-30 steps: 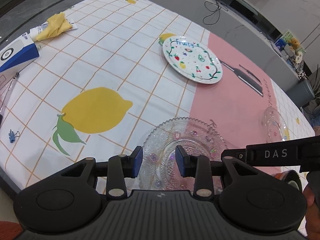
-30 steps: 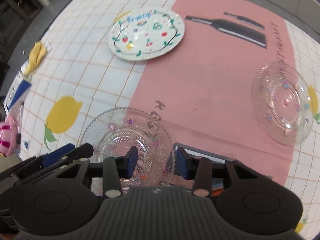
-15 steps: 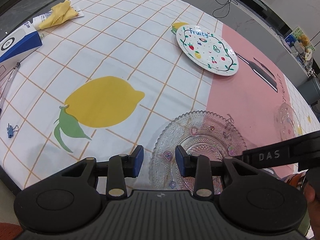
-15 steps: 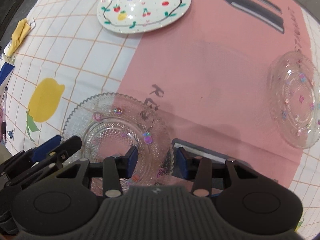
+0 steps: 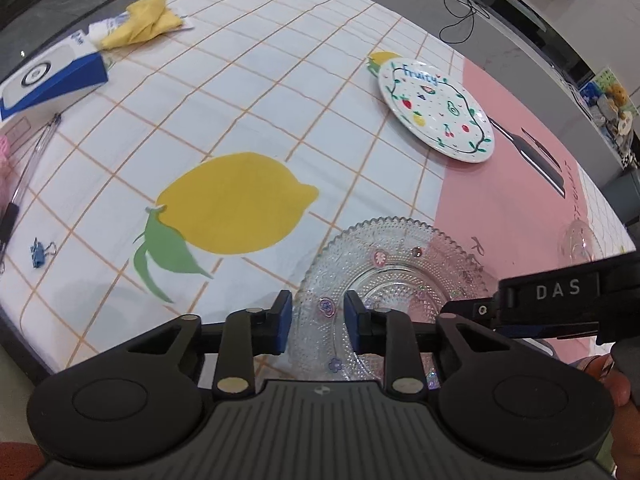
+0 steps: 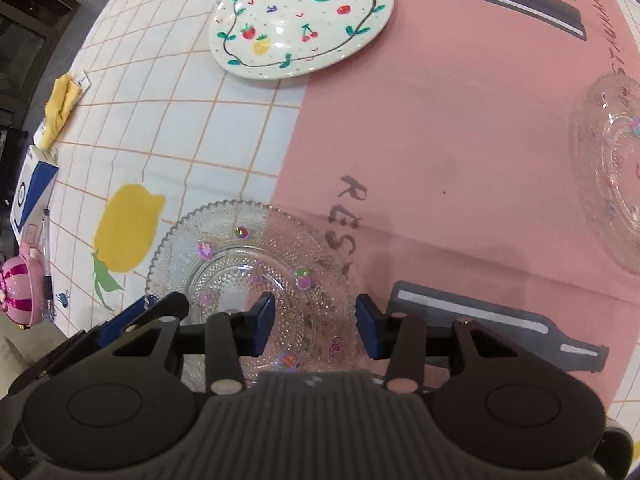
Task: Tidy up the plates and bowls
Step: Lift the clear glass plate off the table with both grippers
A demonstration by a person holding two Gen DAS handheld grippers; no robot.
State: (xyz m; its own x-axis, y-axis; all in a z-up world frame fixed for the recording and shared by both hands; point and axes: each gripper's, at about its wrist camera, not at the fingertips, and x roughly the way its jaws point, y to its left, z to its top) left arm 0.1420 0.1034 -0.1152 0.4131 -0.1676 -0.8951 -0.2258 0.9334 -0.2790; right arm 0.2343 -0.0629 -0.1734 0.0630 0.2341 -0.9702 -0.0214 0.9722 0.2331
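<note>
A clear glass plate (image 5: 396,280) with a beaded rim and small fruit stickers lies near the table's front edge; it also shows in the right wrist view (image 6: 248,264). My left gripper (image 5: 318,320) is open, its fingers straddling the plate's near left rim. My right gripper (image 6: 316,330) is open over the plate's near right part. A white "Fruity" plate (image 5: 436,114) lies farther back, also in the right wrist view (image 6: 300,20). A clear glass bowl (image 6: 612,164) sits at the right, also in the left wrist view (image 5: 580,242).
A blue and white box (image 5: 48,76), a yellow cloth (image 5: 140,26), a pen (image 5: 36,152) and a blue binder clip (image 5: 40,252) lie at the left. A pink round object (image 6: 20,284) sits at the table's left edge. The tablecloth (image 6: 440,120) has lemon and bottle prints.
Both grippers have moved forward and lower toward the clear glass plate. The right gripper's jaws have opened wider. The plates and the bowl have not moved.
</note>
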